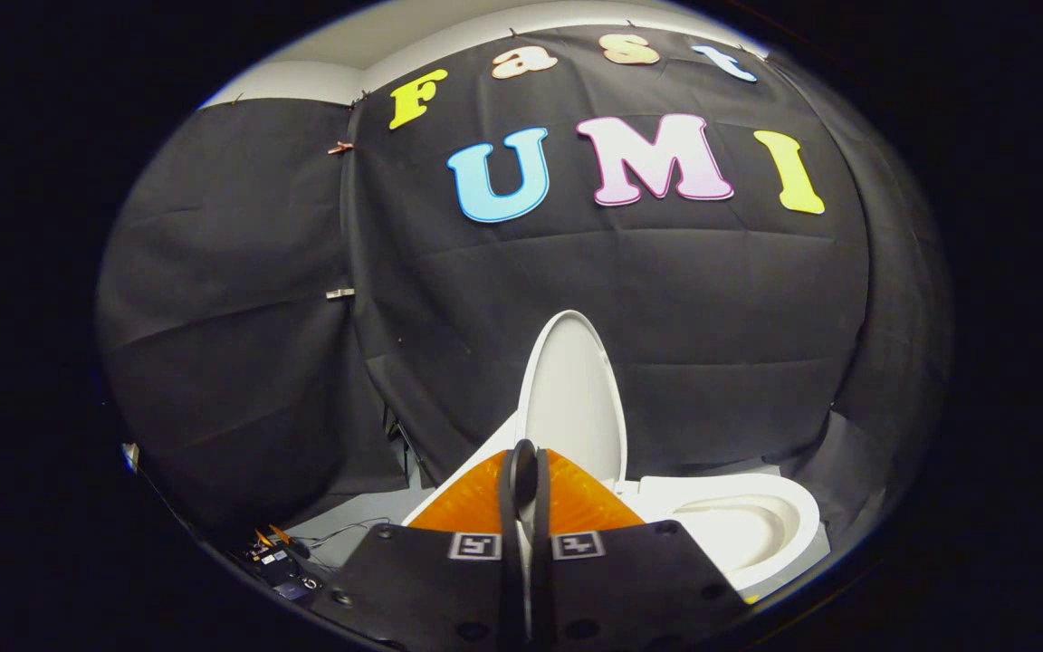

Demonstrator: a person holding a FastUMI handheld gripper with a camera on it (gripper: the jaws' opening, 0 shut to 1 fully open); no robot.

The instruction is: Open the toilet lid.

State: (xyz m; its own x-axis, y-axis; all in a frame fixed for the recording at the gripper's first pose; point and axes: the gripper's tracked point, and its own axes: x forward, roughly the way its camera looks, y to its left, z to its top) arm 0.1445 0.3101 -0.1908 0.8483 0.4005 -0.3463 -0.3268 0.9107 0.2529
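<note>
Standing upright just beyond the fingertips, lid (573, 398) with long axis near vertical, leaning back toward the cloth wall; gripper (524, 471) pressed closed, fingers together, grasping nothing visible; off to the right, open bowl (739, 525), apparently already uncovered.

The toilet lid (573, 398) stood upright just beyond the closed claw (523, 471), with the bowl (739, 530) to its right; what seemed cables (282, 557) lay on the floor (368, 516) at left.
</note>
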